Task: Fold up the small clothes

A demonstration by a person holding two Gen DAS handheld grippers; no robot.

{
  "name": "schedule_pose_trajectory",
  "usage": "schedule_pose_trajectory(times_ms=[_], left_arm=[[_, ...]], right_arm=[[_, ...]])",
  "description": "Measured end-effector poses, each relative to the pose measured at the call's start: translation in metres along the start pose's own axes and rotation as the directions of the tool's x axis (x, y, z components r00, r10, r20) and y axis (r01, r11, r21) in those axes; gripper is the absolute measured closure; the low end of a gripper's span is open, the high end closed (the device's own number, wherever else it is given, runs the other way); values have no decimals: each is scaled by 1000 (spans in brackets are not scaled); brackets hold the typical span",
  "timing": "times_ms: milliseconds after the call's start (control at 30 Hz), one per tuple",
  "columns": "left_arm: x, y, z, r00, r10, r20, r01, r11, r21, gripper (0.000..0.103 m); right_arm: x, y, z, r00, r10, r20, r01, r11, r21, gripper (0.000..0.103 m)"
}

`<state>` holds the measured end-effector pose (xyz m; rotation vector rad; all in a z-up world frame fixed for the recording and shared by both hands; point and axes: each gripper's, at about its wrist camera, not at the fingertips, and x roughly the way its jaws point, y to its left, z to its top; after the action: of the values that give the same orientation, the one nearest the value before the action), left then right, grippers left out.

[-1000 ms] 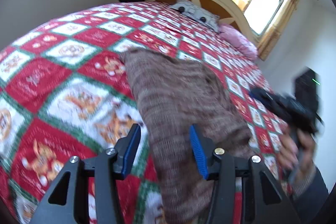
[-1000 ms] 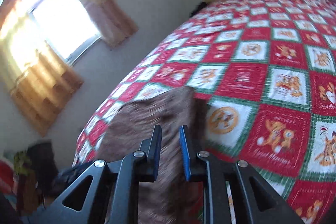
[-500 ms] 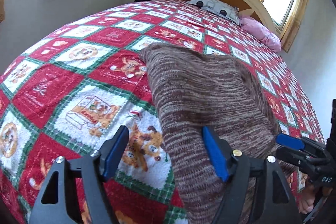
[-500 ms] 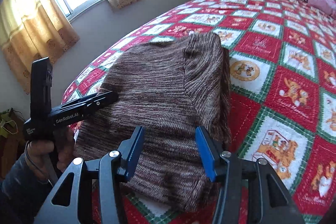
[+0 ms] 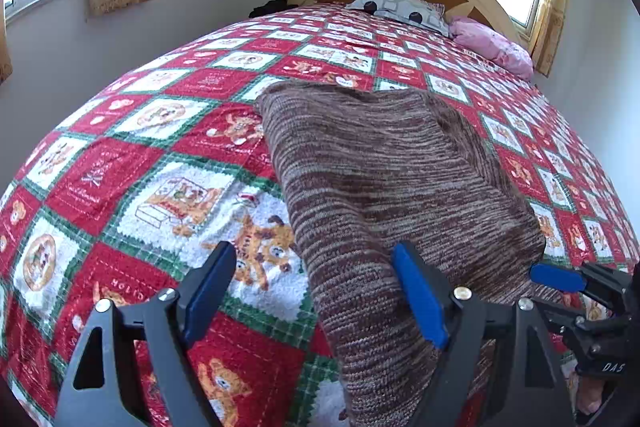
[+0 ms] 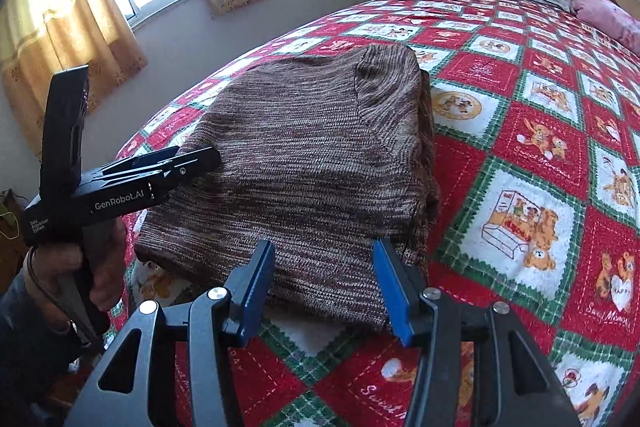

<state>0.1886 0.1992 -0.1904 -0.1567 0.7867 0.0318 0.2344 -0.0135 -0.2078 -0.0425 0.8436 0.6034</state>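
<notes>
Bed (image 5: 120, 163) first, spread with a red, white and green patchwork quilt (image 6: 520, 195); a grey pillow (image 5: 400, 9) and a pink bundle (image 5: 492, 45) lie by the headboard. Folded brown knit sweater (image 5: 384, 179) rests flat on the quilt near the bed's near edge. Left tool (image 5: 316, 291) has just been opening, its pads astride the sweater's left edge, pressing nothing. Right tool (image 6: 324, 291) hangs released over the sweater's near hem

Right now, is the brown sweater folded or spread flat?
Folded. The brown knit sweater lies as a compact stack on the quilt: layered edges show at its right side, and no sleeves stick out.
</notes>
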Motion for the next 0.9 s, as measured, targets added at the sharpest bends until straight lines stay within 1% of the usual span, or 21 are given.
schedule_pose_trajectory(times_ms=[200,233,333,400,467,500,600,800,900], left_arm=[[-6,-2,-7,1000,1,18,-1,1000,0,19],[-8,-3,-8,1000,-2,18,2,1000,-1,19],[-15,-5,-11,1000,5,14,-6,1000,15,10],[-16,-7,-15,1000,14,10,-15,999,37,9],[-15,-10,-19,999,27,-16,-26,998,57,9],[-17,-10,-20,999,30,-14,-29,998,59,9],[-30,-13,-23,1000,26,9,-26,997,68,9],[-62,-20,-20,998,17,68,-23,996,92,9],[-85,-23,-23,995,11,100,-23,993,116,9]], right_arm=[[5,15,-3,997,-75,-4,74,995,-60,50],[5,17,-3,996,-87,-7,86,995,-57,50],[3,17,-4,995,-95,-4,95,995,-38,49],[3,16,-5,996,-94,1,94,995,-25,49],[0,17,-6,995,-95,4,95,995,-14,49],[-4,17,-7,995,-97,10,97,995,1,49],[-17,19,-9,994,-105,21,104,994,35,49],[-41,30,-17,988,-153,34,152,988,34,48],[-58,37,-22,985,-161,65,159,986,41,47]])
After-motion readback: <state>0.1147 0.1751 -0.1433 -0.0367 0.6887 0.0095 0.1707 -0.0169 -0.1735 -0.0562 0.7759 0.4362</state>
